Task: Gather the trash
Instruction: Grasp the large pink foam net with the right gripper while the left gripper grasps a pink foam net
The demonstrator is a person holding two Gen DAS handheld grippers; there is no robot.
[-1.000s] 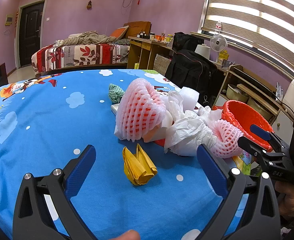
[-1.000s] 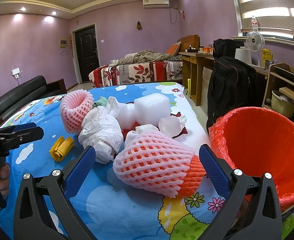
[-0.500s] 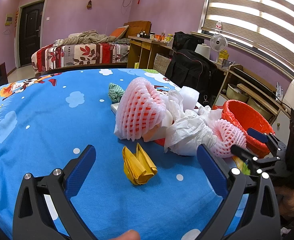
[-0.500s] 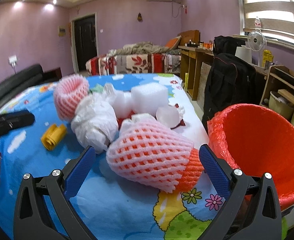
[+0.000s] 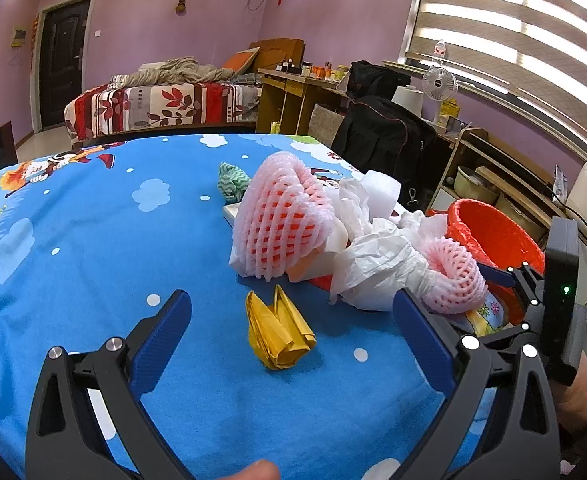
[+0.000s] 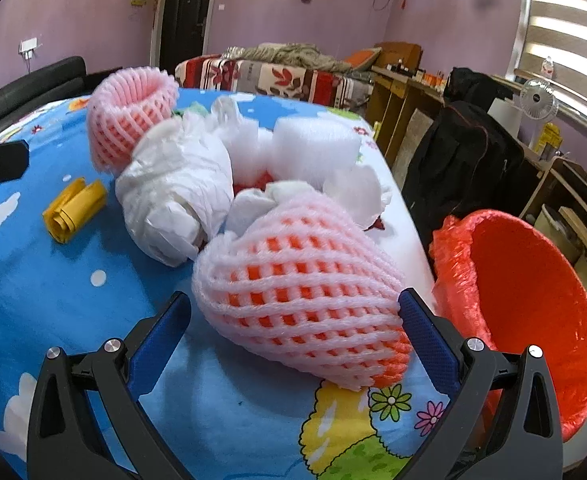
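A trash pile lies on the blue tablecloth (image 5: 73, 240). A pink foam fruit net (image 6: 305, 296) lies between the open fingers of my right gripper (image 6: 293, 336), close to both pads; it also shows in the left wrist view (image 5: 455, 280). A second pink net (image 5: 281, 220) stands further off, also in the right wrist view (image 6: 129, 120). Crumpled white paper (image 6: 173, 196) and white foam blocks (image 6: 313, 152) lie between them. A folded yellow paper (image 5: 277, 328) lies in front of my open, empty left gripper (image 5: 293, 336).
A red bin lined with a red bag (image 6: 533, 308) stands past the table's right edge, also in the left wrist view (image 5: 493, 236). A green cloth (image 5: 233, 184) lies behind the pile. A black bag (image 5: 385, 140), a desk and shelves stand beyond the table.
My right gripper has moved forward and in around the near pink net, which now sits between its fingers. The left gripper has not moved.
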